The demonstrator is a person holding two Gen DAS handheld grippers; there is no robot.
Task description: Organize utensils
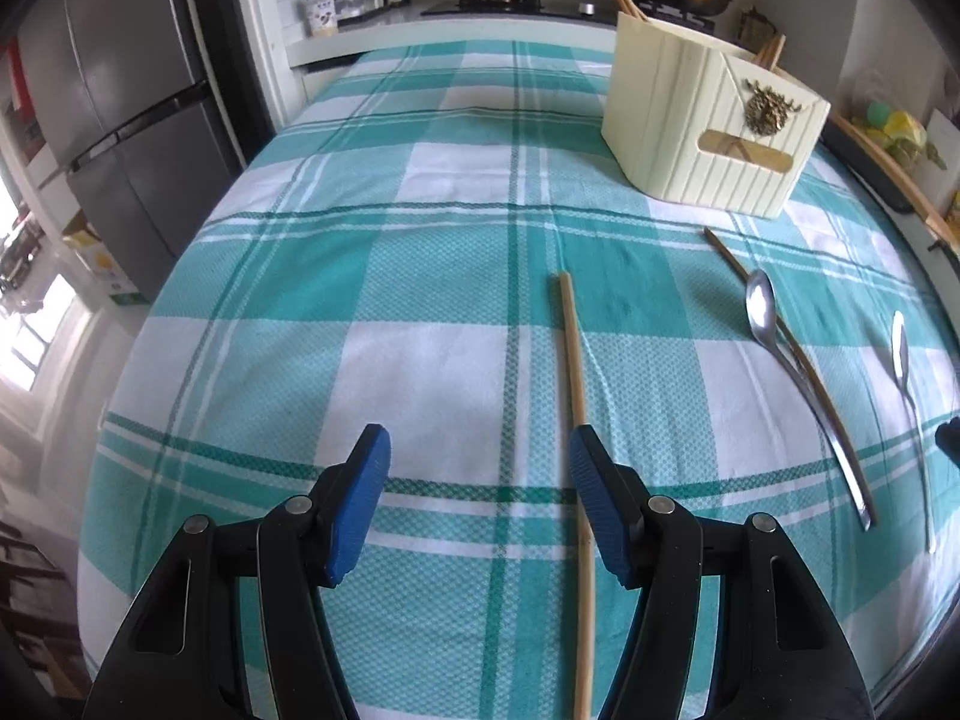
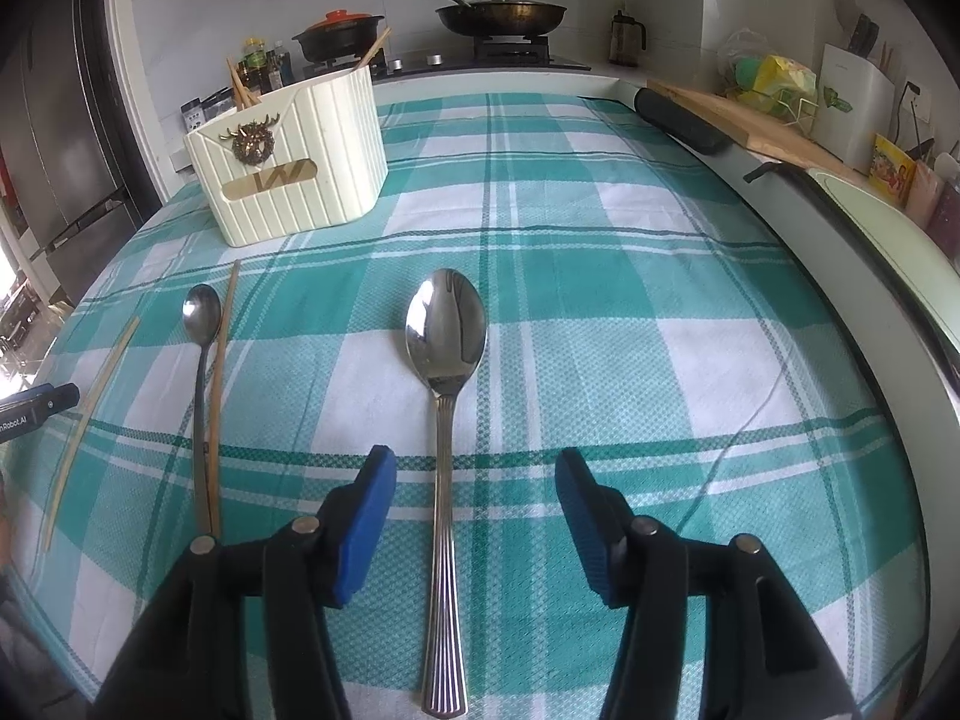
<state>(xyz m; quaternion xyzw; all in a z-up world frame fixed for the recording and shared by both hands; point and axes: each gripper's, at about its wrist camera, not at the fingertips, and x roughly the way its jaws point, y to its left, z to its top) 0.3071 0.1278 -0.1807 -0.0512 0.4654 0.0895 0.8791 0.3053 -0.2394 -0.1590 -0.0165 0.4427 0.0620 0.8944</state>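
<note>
Pickup stage: left gripper [image 1: 480, 456] spread wide beside a chopstick [image 1: 573, 360]; right gripper [image 2: 474, 474] wide astride large spoon [image 2: 445, 360]. Next: close, carry to holder [image 2: 288, 162].

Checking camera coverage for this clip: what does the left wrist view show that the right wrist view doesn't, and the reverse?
Only the left wrist view shows the open left gripper whole, a light chopstick running under its right finger.

Only the right wrist view shows the open right gripper whole, straddling the ribbed handle of the large spoon, plus the cutting board.

Both show the cream utensil holder with chopsticks inside, the small spoon against a dark chopstick, the checked tablecloth and the stove pans.
</note>
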